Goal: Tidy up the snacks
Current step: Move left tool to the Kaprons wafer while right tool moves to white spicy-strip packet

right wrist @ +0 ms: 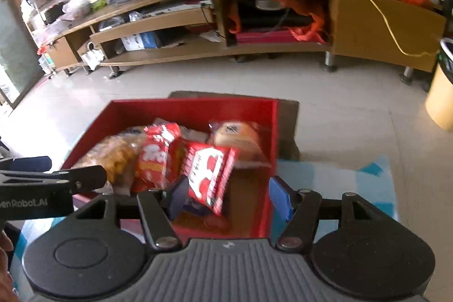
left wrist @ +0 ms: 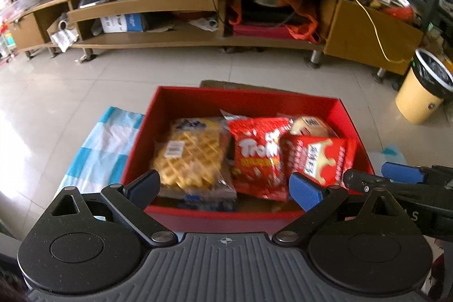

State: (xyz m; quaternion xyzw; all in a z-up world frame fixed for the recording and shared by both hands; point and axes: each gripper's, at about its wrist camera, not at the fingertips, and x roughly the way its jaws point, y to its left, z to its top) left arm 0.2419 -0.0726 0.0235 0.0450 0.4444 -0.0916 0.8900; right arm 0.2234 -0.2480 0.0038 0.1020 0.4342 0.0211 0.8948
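Observation:
A red box [left wrist: 181, 101] [right wrist: 271, 132] sits on a blue-and-white checked cloth [left wrist: 99, 143] [right wrist: 339, 180] and holds several snack packs: a yellow waffle pack [left wrist: 188, 157] [right wrist: 116, 154], a red Trolli bag [left wrist: 257, 154] [right wrist: 158, 157], a red-and-white pack [left wrist: 320, 157] [right wrist: 208, 171] and a bread pack [left wrist: 308, 125] [right wrist: 237, 136]. My left gripper [left wrist: 225, 187] is open and empty over the box's near edge. My right gripper [right wrist: 226, 196] is open over the box's right side, with the red-and-white pack lying loose between its fingers. Its fingers also show at the right of the left wrist view [left wrist: 402, 173].
A long wooden TV stand [left wrist: 198, 4] [right wrist: 226, 19] with cluttered shelves runs along the far wall. A yellow waste bin [left wrist: 421, 92] [right wrist: 441, 92] stands on the tiled floor at right. A brown cardboard flap [right wrist: 288, 126] lies behind the box.

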